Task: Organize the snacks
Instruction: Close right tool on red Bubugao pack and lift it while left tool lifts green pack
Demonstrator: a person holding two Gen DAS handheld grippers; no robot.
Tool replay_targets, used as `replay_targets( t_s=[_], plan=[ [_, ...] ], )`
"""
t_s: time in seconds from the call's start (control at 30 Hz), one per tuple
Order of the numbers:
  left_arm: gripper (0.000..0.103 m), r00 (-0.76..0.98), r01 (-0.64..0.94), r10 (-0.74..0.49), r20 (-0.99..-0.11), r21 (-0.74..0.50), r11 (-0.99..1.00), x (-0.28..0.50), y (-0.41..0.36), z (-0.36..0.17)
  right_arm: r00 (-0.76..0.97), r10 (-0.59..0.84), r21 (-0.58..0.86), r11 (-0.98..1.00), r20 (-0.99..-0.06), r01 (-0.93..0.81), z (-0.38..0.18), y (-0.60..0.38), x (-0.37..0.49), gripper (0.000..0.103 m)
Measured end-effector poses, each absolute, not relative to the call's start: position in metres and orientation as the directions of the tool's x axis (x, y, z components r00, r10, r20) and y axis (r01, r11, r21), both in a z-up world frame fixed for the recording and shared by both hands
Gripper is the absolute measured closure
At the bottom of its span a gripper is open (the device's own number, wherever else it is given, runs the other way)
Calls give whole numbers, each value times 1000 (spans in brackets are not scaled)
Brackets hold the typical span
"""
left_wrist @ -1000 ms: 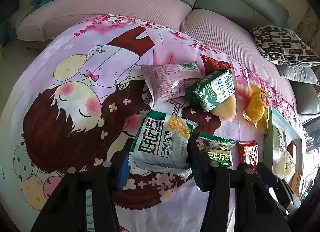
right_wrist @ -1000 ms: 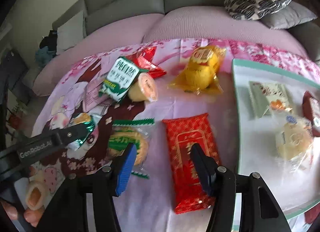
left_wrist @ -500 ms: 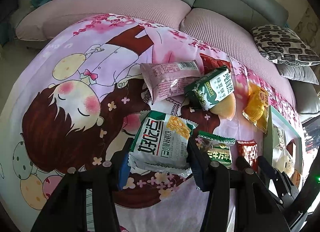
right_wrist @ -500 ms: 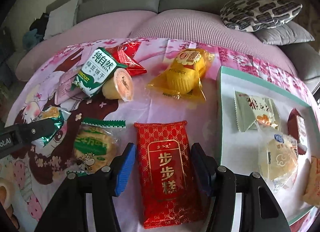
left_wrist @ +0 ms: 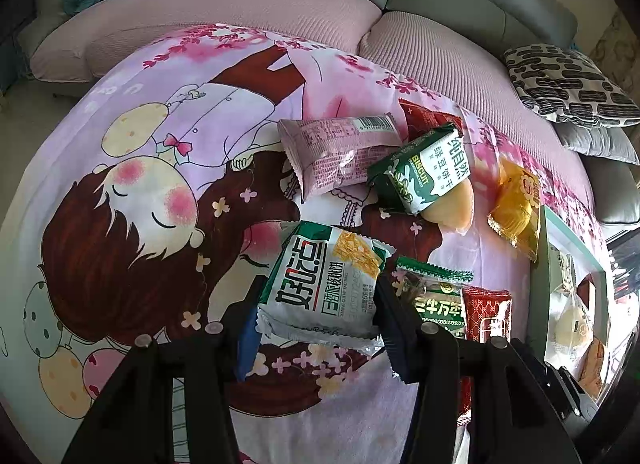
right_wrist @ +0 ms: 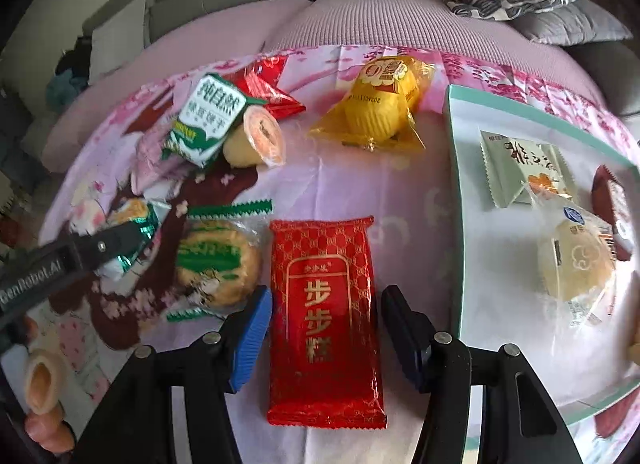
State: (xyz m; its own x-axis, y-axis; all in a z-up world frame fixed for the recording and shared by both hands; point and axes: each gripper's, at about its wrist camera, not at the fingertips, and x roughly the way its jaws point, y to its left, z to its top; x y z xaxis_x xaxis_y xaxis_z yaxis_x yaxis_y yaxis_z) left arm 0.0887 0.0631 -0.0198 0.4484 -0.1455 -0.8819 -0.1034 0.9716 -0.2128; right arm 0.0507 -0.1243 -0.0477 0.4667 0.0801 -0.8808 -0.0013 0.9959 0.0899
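In the left wrist view, my left gripper point(left_wrist: 318, 292) is shut on a white and green snack pack point(left_wrist: 324, 284), its pads pressing both sides just above the cartoon-printed pink cloth point(left_wrist: 160, 143). The right wrist view shows that same pack point(right_wrist: 134, 219) held at the far left. A long red pack with gold lettering point(right_wrist: 324, 304) lies flat on the cloth, and my right gripper point(right_wrist: 326, 300) straddles it, open, with a small gap at each pad. The teal-rimmed white tray point(right_wrist: 452, 183) lies to the right.
The tray holds a pale green pack point(right_wrist: 520, 167), a wrapped round pastry point(right_wrist: 576, 264) and a dark red pack point(right_wrist: 616, 199). Loose on the cloth are a yellow cake pack point(right_wrist: 380, 107), a green biscuit pack point(right_wrist: 208, 119), a round cookie pack point(right_wrist: 216, 260) and a pink pack point(left_wrist: 336, 151). A sofa with cushions is behind.
My right gripper has shifted over the red pack, which now lies centred between its fingers. The left gripper and its pack have not moved.
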Motion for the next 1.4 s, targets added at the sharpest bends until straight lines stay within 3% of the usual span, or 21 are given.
replay_targets(
  t_s=[0.3, 0.7, 0.83, 1.1, 1.17, 1.23, 1.4],
  plan=[
    [49, 434, -105, -134, -891, -198, 975, 90, 60, -26, 460, -26, -53, 998, -887, -45, -55, -108, 46, 42],
    [48, 392, -96, -117, -912, -167, 981, 92, 53, -42, 475, -26, -52, 998, -880, -42, -56, -107, 51, 43],
    [35, 399, -93, -102, -911, -151, 984, 94, 51, -45, 478, -23, -52, 998, -878, -47, -56, -108, 50, 43],
    [30, 424, -83, -30, -905, -72, 994, 102, 44, -50, 480, -19, -46, 998, -877, -45, -55, -109, 49, 44],
    [35, 428, -80, -22, -903, -62, 995, 103, 42, -49, 486, -14, -38, 998, -874, -40, -54, -110, 48, 50],
    [50, 435, -78, -25, -900, -65, 995, 106, 42, -49, 493, -11, -33, 999, -870, -36, -52, -111, 48, 54],
    [52, 448, -80, -35, -893, -79, 994, 107, 44, -44, 504, 10, -1, 1000, -864, -21, -47, -116, 48, 55]
  ],
)
